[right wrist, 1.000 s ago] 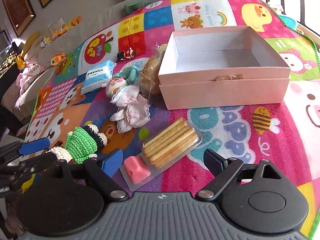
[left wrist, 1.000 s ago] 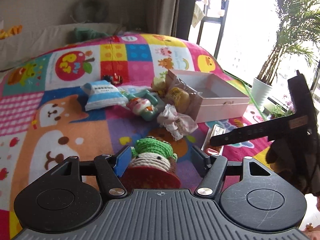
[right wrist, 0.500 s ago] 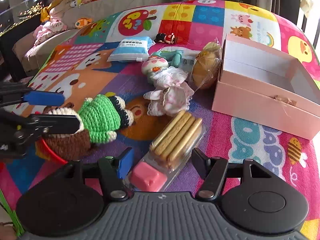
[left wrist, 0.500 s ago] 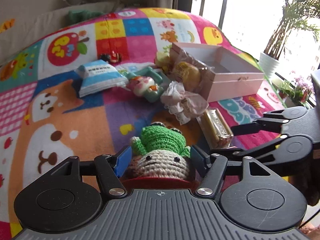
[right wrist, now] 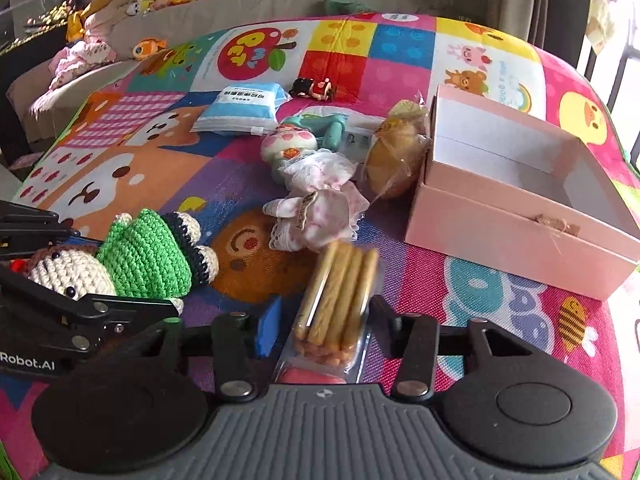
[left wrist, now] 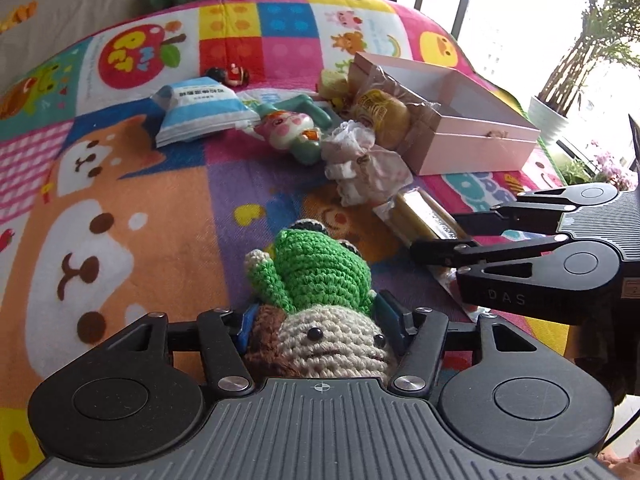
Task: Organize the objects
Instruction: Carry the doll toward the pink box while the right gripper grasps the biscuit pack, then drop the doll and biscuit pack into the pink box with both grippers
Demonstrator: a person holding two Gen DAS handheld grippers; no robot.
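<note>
My left gripper [left wrist: 314,316] is shut on a crocheted doll [left wrist: 316,292] with a green body and beige head, which lies on the colourful blanket. The doll also shows in the right wrist view [right wrist: 132,256]. My right gripper [right wrist: 322,312] has its jaws closed around a clear pack of biscuit sticks [right wrist: 336,292] with a pink dip cup, lifting its far end; it shows in the left wrist view [left wrist: 420,216] too. An open, empty pink box [right wrist: 516,196] stands to the right.
On the blanket [right wrist: 224,184] lie a blue tissue pack [right wrist: 240,108], a pastel toy figure [right wrist: 296,144], a lace-dressed doll [right wrist: 316,208], a wrapped bun [right wrist: 396,156] against the box, and a small figurine [right wrist: 314,88]. A sofa with plush toys [right wrist: 100,24] stands behind.
My left gripper has closed on the crocheted doll. My right gripper has moved forward over the biscuit pack and closed around it, and the pack's far end has tilted up.
</note>
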